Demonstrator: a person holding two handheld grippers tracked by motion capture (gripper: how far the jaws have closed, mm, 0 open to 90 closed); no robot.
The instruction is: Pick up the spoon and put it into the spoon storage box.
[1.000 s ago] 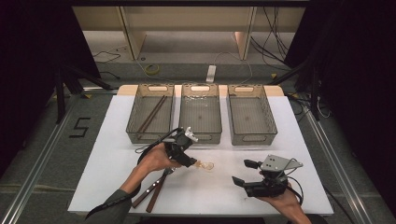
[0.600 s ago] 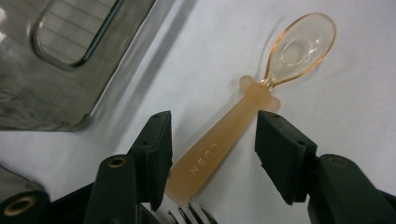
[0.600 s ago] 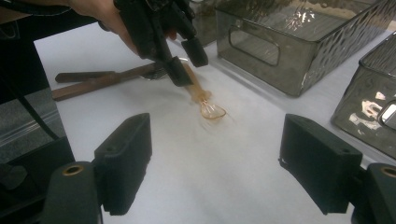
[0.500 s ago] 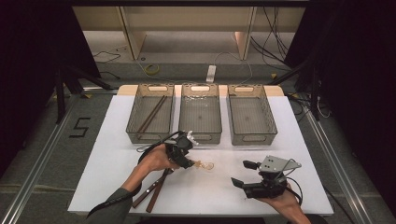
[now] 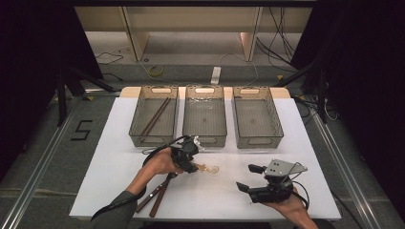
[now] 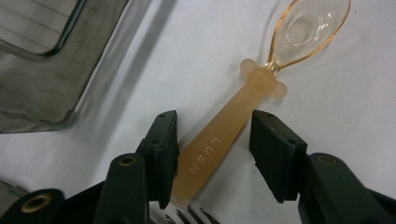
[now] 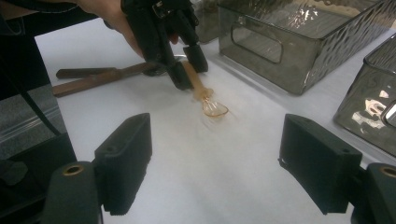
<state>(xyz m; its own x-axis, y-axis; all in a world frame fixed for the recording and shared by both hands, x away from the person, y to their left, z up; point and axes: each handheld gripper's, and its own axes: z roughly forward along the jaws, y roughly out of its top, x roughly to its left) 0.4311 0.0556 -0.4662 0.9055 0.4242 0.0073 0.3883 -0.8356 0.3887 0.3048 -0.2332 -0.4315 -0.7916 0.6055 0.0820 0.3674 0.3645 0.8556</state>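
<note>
A translucent orange spoon (image 5: 207,168) lies flat on the white table, bowl toward the right. In the left gripper view its handle (image 6: 219,140) runs up between my left gripper's (image 6: 215,140) two black pads. The jaws have just been closing. One pad sits against the handle's edge, and a gap remains at the other. From the right gripper view, the left gripper (image 7: 189,72) tilts down over the spoon (image 7: 214,107). My right gripper (image 5: 244,177) rests low at the table's front right, open with nothing between its pads (image 7: 126,158).
Three grey mesh trays stand in a row at the back: the left tray (image 5: 138,136) holds brown chopsticks (image 5: 155,117), beside the middle tray (image 5: 205,139) and right tray (image 5: 258,140). Brown-handled utensils (image 5: 155,195) lie by the left forearm. Metal fork tines (image 6: 187,215) peek under the left jaws.
The left gripper's jaws have narrowed around the spoon handle, with the hand barely shifting. The right gripper has kept still.
</note>
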